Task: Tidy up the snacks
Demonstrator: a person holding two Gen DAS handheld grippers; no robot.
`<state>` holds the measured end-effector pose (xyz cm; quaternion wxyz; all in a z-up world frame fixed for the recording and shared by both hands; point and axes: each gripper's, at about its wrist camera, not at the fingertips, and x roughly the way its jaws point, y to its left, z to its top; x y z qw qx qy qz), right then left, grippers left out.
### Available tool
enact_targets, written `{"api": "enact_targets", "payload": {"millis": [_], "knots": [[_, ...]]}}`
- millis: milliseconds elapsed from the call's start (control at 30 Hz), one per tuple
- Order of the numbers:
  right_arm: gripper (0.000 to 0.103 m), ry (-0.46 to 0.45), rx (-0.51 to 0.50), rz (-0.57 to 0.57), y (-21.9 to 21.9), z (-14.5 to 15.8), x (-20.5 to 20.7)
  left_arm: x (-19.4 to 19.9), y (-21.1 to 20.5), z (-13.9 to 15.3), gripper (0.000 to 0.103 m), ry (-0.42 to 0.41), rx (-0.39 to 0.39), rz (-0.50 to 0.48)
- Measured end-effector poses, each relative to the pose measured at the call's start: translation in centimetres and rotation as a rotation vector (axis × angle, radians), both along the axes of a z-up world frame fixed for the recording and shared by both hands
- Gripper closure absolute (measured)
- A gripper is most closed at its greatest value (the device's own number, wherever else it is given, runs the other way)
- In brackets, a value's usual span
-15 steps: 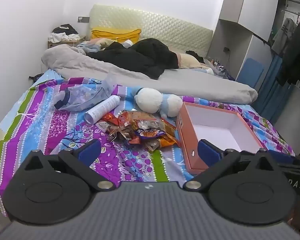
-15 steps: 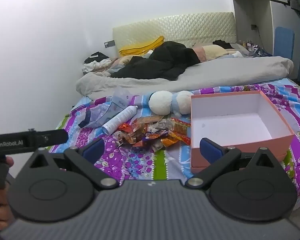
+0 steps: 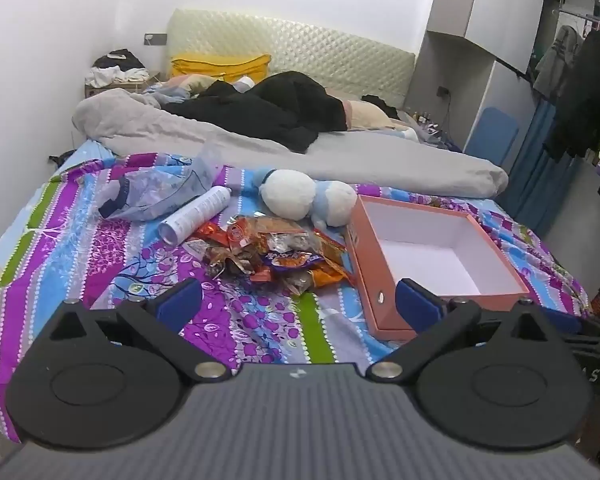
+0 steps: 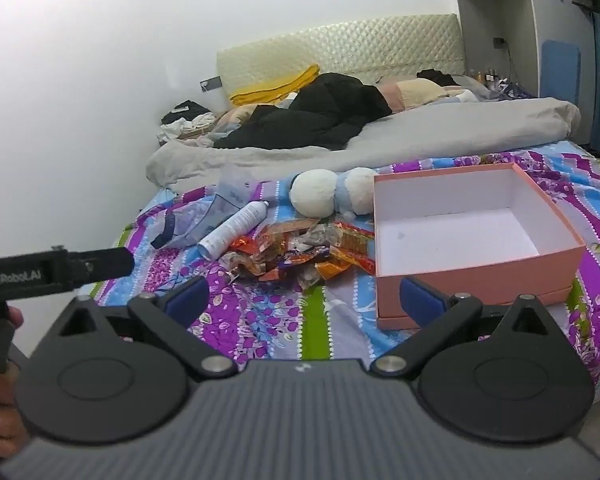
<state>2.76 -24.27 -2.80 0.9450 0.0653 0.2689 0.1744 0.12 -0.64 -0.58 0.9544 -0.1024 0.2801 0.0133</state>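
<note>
Snack wrappers (image 3: 276, 258) lay heaped on bed (image 3: 80, 248), touching left wall of empty pink box (image 3: 364, 276), ahead of both tools. Left tool (image 3: 298, 300) spread wide, empty, faced heap squarely; right tool (image 4: 304, 300) likewise spread, empty, sat nearer box. Heap ran left-right. Against earlier frame: nothing shifted, views near identical.
</note>
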Motion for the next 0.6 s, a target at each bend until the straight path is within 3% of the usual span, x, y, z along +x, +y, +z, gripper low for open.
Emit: {"api": "enact_targets", "payload": {"millis": [133, 600], "knots": [[0.000, 0.001, -0.012, 0.004, -0.11, -0.51, -0.11, -0.32, 0.79, -0.18, 0.000, -0.016, 0.000, 0.035], [0.000, -0.009, -0.028, -0.008, 0.02, -0.91, -0.55, -0.26, 0.75, -1.04, 0.000, 0.007, 0.005, 0.007]]}}
